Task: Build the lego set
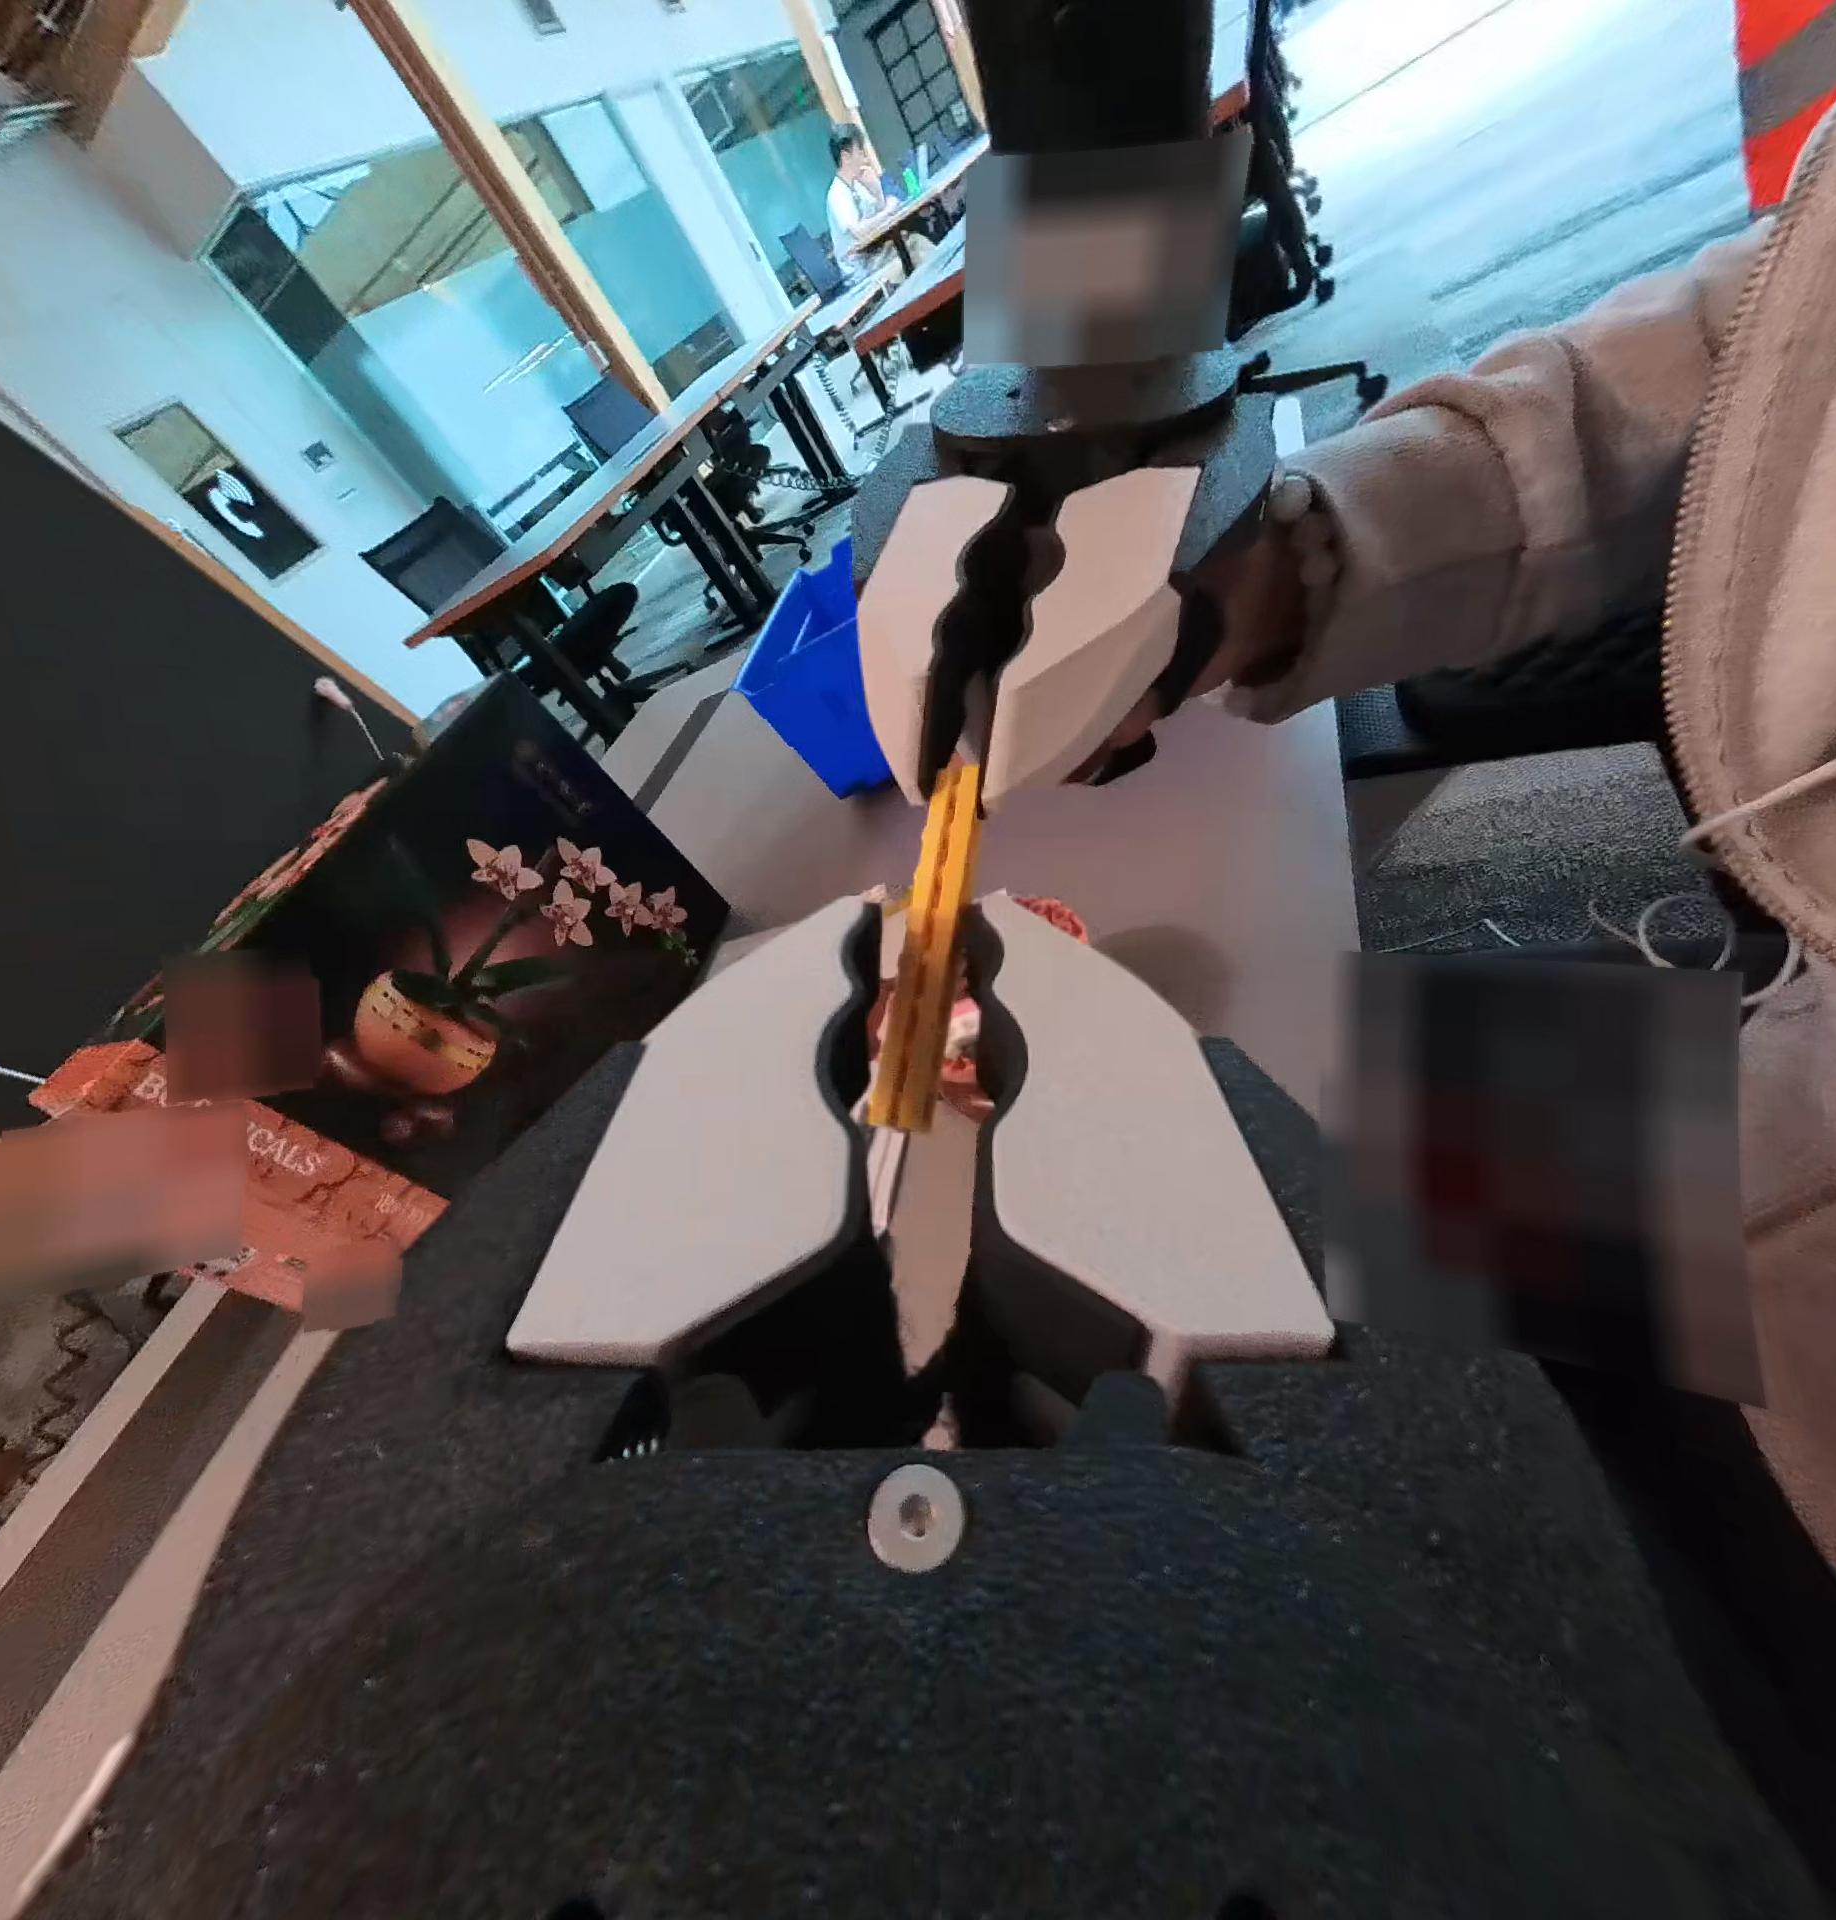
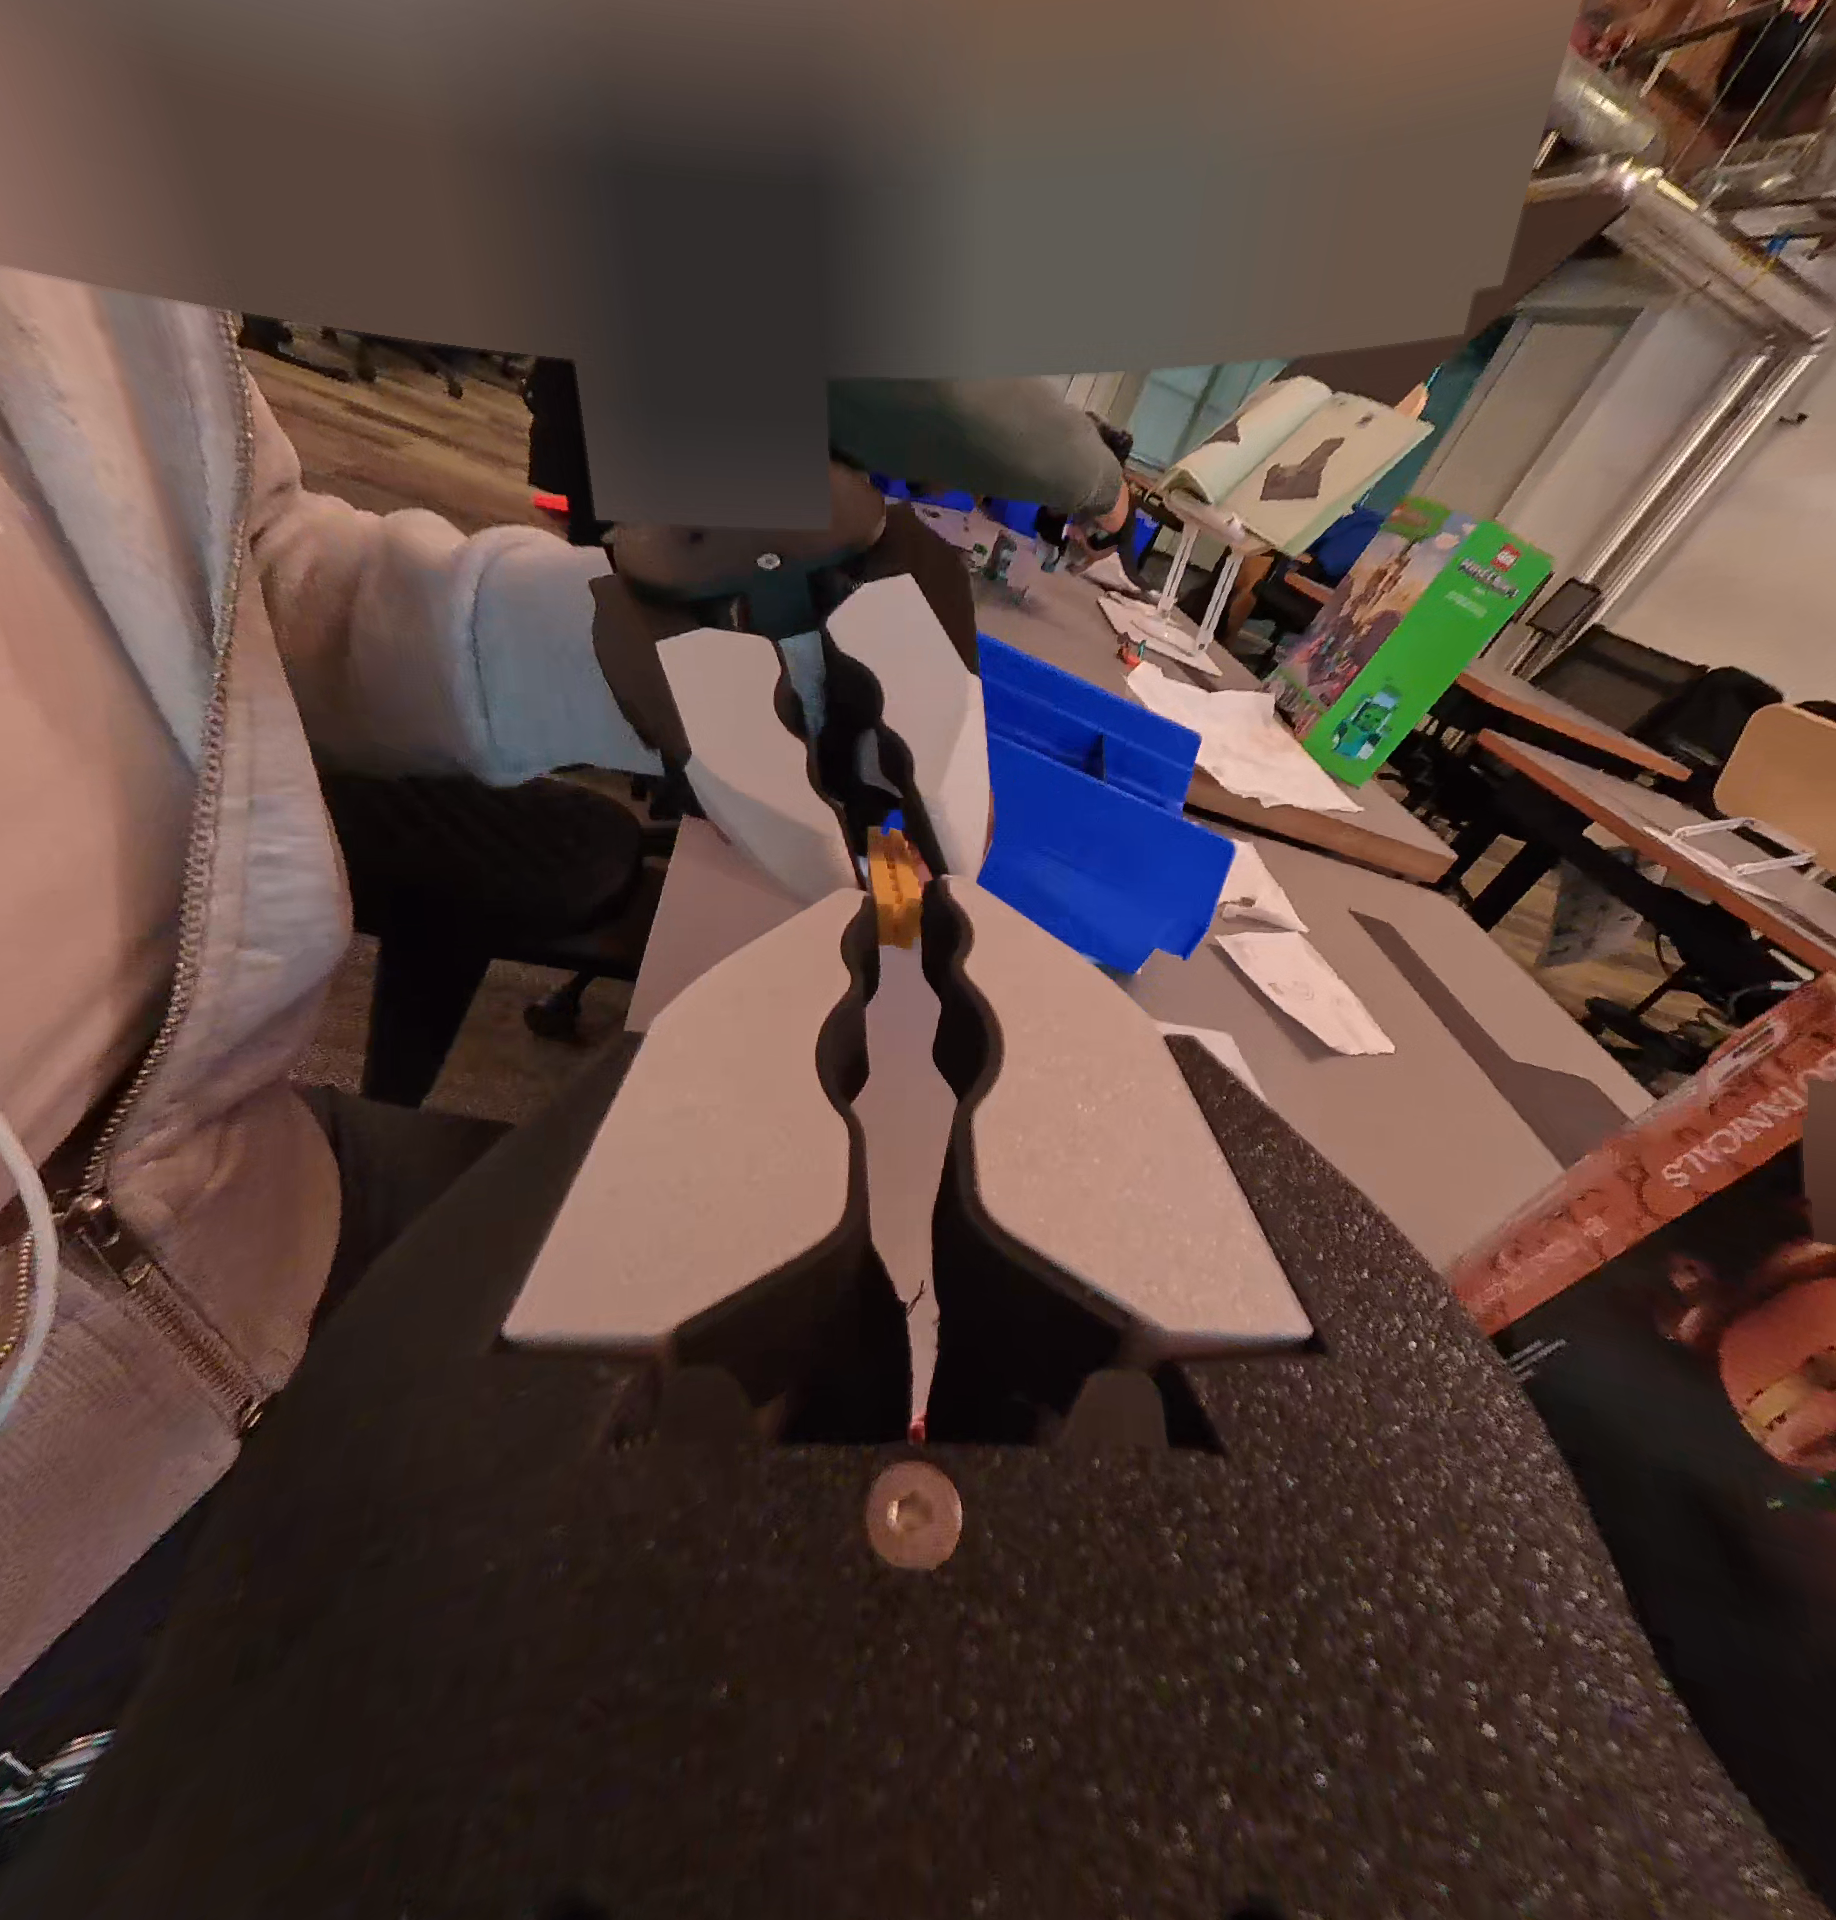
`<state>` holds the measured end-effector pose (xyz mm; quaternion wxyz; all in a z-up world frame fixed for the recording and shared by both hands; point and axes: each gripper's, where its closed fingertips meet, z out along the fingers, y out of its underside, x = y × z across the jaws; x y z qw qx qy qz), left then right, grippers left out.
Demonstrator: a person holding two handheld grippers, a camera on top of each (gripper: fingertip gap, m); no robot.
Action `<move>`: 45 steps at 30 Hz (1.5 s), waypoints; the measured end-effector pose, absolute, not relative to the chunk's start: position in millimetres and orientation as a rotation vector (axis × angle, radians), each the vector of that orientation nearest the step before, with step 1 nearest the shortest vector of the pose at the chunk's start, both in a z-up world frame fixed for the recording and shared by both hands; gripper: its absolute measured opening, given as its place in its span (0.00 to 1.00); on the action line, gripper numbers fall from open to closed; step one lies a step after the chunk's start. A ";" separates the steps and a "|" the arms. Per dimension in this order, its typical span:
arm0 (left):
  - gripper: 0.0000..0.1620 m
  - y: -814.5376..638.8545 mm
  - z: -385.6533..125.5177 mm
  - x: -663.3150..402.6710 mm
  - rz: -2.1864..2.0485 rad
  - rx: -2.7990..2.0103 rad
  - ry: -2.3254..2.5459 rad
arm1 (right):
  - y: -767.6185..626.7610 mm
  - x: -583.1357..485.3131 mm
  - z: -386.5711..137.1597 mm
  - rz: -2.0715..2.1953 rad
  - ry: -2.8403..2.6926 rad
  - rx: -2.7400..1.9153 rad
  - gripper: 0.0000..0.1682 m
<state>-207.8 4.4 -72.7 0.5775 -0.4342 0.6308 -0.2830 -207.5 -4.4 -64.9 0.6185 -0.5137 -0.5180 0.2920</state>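
- We see a blue bin [image 1: 805, 681] on the grey table [image 1: 1184, 862], beyond the grippers; in the right wrist view the bin [image 2: 1085, 821] shows an inner divider, and we cannot tell what is in it.
- A dark set box [image 1: 457, 935] with orchids pictured on it stands at the left of the table; in the right wrist view the same box [image 2: 1672, 1278] lies at the near right.
- A green box [image 2: 1413, 644] stands far on the right, among papers [image 2: 1246, 738].
- The task's thing is a long yellow lego strip [image 1: 929, 961], held in the air above the table between the two grippers.
- Its long axis runs nearly straight away from the left camera, tilted a little right at the far end; a row of studs or holes runs along it.
- Our left gripper [image 1: 922, 1039] is closed on the near end of the strip, fingers pressed to both sides.
- The right gripper [image 1: 961, 774] faces it from the far side and pinches the far end.
- In the right wrist view we see the strip [image 2: 896, 888] end-on at the right gripper's [image 2: 898, 914] tips, with the left gripper [image 2: 878, 821] just beyond.
- A person's beige sleeve [image 1: 1496, 499] reaches to the right gripper.
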 end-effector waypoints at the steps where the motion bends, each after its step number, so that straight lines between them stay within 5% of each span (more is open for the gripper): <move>1: 0.09 4.0 -76.3 -209.4 -0.653 -1.022 1.487 | -4.6 -208.6 -68.4 0.674 -1.200 -1.193 0.05; 12: 0.05 -7.7 -121.5 -226.2 -0.524 -1.104 1.785 | -12.9 -222.5 -117.1 0.600 -1.406 -1.329 0.05; 25: 0.05 -14.1 -175.0 -240.0 -0.514 -1.477 1.967 | -16.0 -234.4 -172.9 -0.159 -1.819 -1.202 0.04; 29: 0.05 -18.3 -185.2 -243.8 -0.641 -1.565 1.878 | -17.9 -238.6 -182.9 -0.127 -1.791 -1.259 0.05; 34: 0.05 -10.2 -180.5 -245.5 -0.260 -1.309 1.913 | -15.8 -240.5 -177.6 0.279 -1.564 -1.497 0.07; 45: 0.05 -6.5 -175.3 -248.6 0.117 -1.079 1.996 | -10.2 -241.5 -178.6 0.176 -1.591 -1.562 0.06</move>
